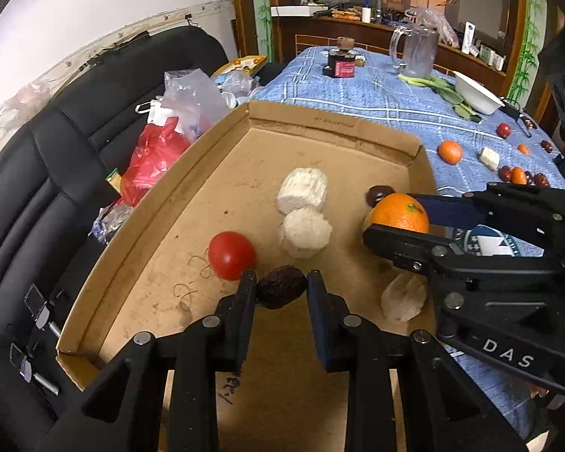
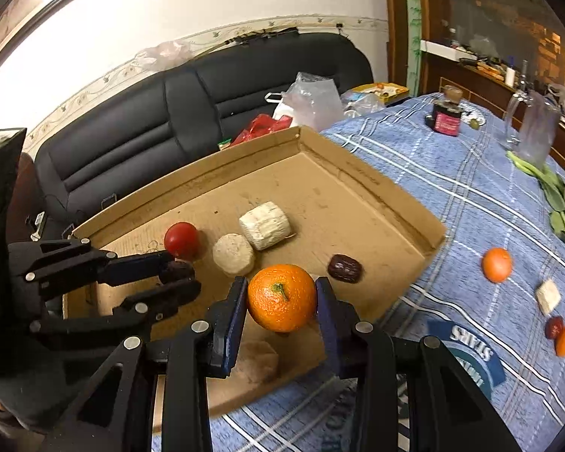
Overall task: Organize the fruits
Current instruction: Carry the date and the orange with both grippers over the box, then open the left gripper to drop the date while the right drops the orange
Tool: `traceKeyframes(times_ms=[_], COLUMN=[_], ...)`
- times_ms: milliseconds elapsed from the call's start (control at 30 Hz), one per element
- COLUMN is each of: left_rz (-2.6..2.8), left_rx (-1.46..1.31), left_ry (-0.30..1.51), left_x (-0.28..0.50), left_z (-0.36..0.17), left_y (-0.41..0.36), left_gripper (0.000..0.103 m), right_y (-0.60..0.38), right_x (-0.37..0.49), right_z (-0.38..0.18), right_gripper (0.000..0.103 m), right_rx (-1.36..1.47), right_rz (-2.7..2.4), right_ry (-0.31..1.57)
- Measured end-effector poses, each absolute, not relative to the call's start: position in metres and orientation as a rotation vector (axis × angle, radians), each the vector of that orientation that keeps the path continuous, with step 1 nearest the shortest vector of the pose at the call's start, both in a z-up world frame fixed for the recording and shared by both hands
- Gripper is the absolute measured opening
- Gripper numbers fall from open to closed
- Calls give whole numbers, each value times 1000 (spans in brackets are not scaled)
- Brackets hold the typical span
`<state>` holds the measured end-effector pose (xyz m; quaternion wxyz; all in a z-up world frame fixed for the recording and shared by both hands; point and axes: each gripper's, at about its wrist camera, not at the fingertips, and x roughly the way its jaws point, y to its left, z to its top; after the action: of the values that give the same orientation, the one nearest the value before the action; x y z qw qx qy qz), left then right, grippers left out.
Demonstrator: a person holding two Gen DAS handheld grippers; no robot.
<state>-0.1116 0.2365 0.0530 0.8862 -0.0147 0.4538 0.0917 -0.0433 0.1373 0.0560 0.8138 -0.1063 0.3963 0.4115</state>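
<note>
Nearest to me, my left gripper [image 1: 281, 290] clamps a dark, wrinkled date [image 1: 281, 287] between its flat black pads, low over a shallow cardboard tray [image 1: 331, 122]. My right gripper [image 2: 278, 303] pinches a round, pebbly-skinned orange [image 2: 281, 297], stem facing the camera, above the tray's near edge. Just beneath it sits a pale, lumpy translucent chunk [image 1: 403, 297]; I cannot tell what it is. Farther in, on the scuffed brown floor, lie a glossy red tomato [image 1: 232, 255], two chalky white cylinders [image 1: 303, 213] touching each other, and a second date [image 2: 344, 268]. Beyond the tray, a blue plaid cloth [image 2: 452, 188] carries a smaller orange [image 2: 497, 264]. A black padded sofa [image 2: 192, 113] lines the wall.
</note>
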Motion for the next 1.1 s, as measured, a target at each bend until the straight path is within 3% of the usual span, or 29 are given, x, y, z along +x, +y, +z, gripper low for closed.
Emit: traceKeyframes(times_ms=[233,333,467,700,967,1100], left_rz=[243,270,303,324,283,254], left_rx=[-25,-26,-53,-42,-53,-52], left_ry=[951,954,948,928,884,855], left_x=[-111,-111,-113,-115,-115,-111], left_z=[50,47,47,51,64,70], left_y=[243,246,254,252,233,216], left_gripper=[27,37,61,73,75,78], right_y=[148,149,143,130,103,81], right_x=[-41,-41,-38,-37,-46,-49], right_z=[47,44,43,47,64,73], right_gripper=[41,41,41,46,53,62], right_rx=[-232,-226,-194,-138,-130,-131], right_rz=[889,889,886,893,859,813], right_ry=[864,872,890,894,844,814])
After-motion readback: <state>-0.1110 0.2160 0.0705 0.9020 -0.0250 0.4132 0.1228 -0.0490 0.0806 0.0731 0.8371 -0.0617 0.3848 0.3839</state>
